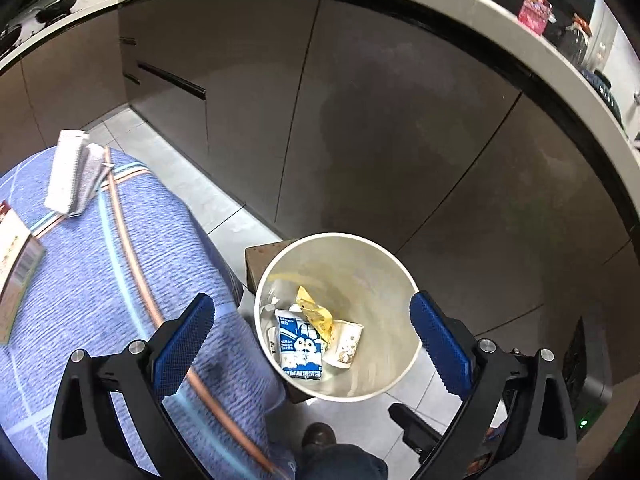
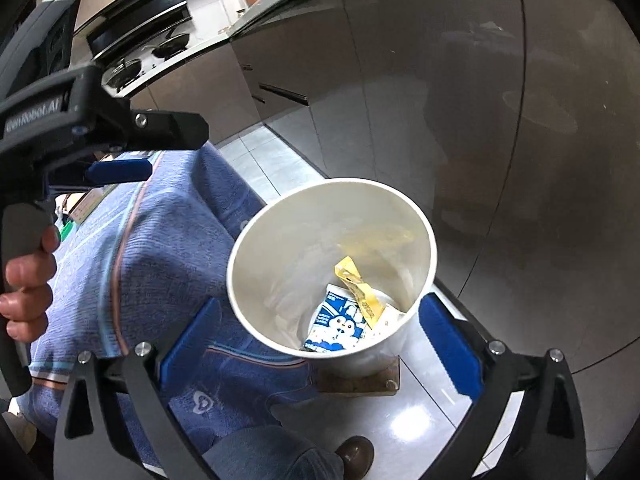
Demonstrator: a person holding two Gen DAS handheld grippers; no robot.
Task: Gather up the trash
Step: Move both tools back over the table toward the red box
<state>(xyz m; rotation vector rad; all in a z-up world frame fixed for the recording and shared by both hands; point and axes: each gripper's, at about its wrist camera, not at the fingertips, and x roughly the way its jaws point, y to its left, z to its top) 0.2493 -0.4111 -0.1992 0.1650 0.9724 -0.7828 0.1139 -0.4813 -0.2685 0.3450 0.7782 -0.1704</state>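
While both claws gape empty, trash (image 1: 306, 338) lies below in the bin (image 1: 360, 394)

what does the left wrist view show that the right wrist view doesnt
Only the left wrist view: a white box and a flat carton lying on the blue cloth, a paper cup fully visible in the bin, and pink packaging on the counter.

Only the right wrist view: the left gripper from the side, the hand holding it, and the stove.

Both: the white bin holding a blue penguin packet and a yellow wrapper, the blue cloth, and open, empty jaws.
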